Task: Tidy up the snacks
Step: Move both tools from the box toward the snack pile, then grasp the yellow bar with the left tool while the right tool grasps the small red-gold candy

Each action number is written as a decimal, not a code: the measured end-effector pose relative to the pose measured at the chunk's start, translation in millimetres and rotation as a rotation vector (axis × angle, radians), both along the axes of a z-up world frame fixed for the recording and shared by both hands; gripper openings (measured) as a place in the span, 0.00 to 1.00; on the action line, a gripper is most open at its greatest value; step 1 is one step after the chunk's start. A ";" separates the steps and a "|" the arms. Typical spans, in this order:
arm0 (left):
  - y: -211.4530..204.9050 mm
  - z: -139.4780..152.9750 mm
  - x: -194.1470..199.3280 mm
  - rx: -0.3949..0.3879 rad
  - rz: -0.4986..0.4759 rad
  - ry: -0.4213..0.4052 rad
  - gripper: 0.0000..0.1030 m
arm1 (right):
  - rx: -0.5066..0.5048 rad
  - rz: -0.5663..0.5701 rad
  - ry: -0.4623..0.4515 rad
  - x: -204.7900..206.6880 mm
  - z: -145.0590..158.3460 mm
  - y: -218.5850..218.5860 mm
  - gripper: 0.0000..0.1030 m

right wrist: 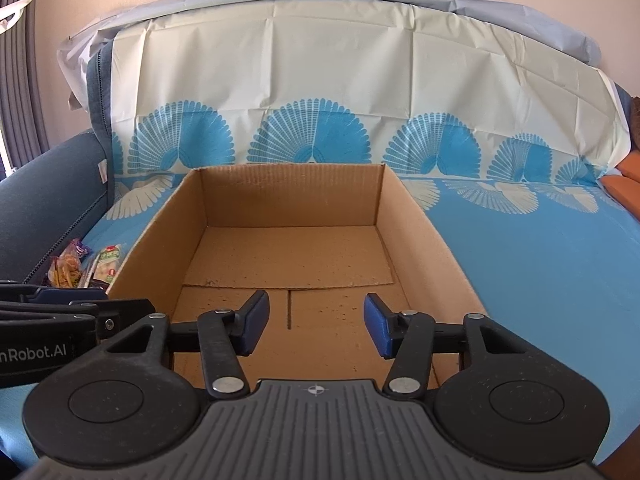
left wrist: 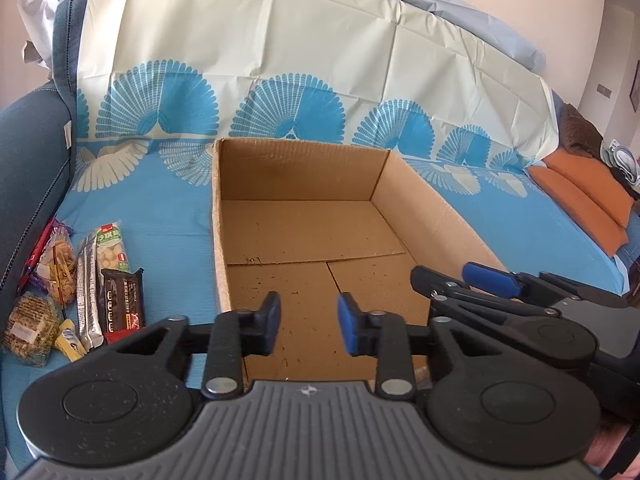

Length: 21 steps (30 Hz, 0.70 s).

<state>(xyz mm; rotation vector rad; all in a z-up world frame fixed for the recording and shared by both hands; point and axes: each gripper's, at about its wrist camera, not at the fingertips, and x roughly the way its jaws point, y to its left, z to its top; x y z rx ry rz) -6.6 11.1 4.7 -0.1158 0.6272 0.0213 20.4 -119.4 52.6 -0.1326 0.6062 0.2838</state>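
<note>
An open, empty cardboard box point(left wrist: 298, 168) stands on a blue cloth; it also shows in the right wrist view point(right wrist: 288, 196). Several snack packets lie left of it: a dark bar point(left wrist: 122, 304), a silver stick point(left wrist: 89, 300), a green-white packet point(left wrist: 112, 250), a bag of yellow crackers point(left wrist: 60, 268), a round cracker bag point(left wrist: 30, 322) and a small yellow packet point(left wrist: 70, 340). My left gripper point(left wrist: 308, 328) is open and empty over the box's near edge. My right gripper point(right wrist: 316, 328) is open and empty over the box's near part, seen at the right in the left wrist view point(left wrist: 460, 280).
The box sits on a sofa covered by a blue and cream fan-patterned cloth point(left wrist: 500, 220). A dark blue armrest point(left wrist: 28, 168) rises at the left beside the snacks. Orange cushions point(left wrist: 584, 200) lie at the far right.
</note>
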 end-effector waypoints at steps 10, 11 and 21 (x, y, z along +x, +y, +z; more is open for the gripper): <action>50.5 43.6 -2.8 0.134 -0.208 0.051 0.18 | 0.087 0.108 -0.019 -17.3 11.7 41.3 0.39; 60.0 43.3 -1.6 0.144 -0.228 0.060 0.19 | 0.095 0.124 -0.021 -19.8 13.5 46.5 0.38; 198.7 4.4 0.2 -0.111 0.098 0.195 0.18 | 0.152 0.408 -0.040 -53.2 5.0 113.8 0.33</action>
